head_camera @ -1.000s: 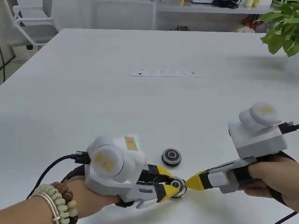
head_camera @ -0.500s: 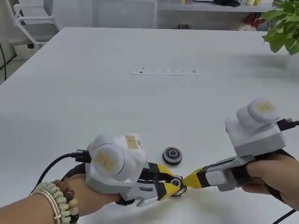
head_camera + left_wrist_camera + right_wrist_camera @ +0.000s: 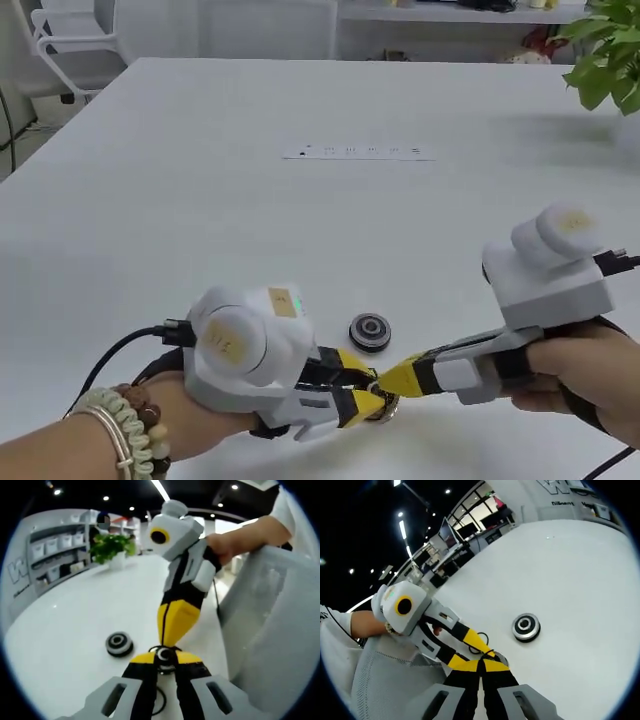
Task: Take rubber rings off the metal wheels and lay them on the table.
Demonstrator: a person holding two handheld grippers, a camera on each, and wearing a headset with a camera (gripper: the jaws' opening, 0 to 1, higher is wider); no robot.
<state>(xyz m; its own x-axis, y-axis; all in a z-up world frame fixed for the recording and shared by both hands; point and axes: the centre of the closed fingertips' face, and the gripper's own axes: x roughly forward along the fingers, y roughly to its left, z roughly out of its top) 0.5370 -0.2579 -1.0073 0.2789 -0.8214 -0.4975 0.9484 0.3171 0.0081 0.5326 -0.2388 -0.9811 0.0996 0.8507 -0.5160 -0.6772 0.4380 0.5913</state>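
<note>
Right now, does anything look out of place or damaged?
Nothing spilled or damaged. The loose wheel lies flat on the table. Only the rubber ring stands partly off the held wheel in the left gripper, a thin black loop at the right gripper's tips.

The worktop point(image 3: 200, 200) is a white, matte, flat surface. One metal wheel point(image 3: 370, 331) with a black rubber ring on its rim lies flat on it, towards the near edge. A white socket strip point(image 3: 358, 153) sits flush at mid-depth, well apart from the wheel. A potted plant point(image 3: 112, 550) stands at the far right. (A second wheel point(image 3: 381, 400), close by, is gripped; contact with the worktop cannot be confirmed.)
</note>
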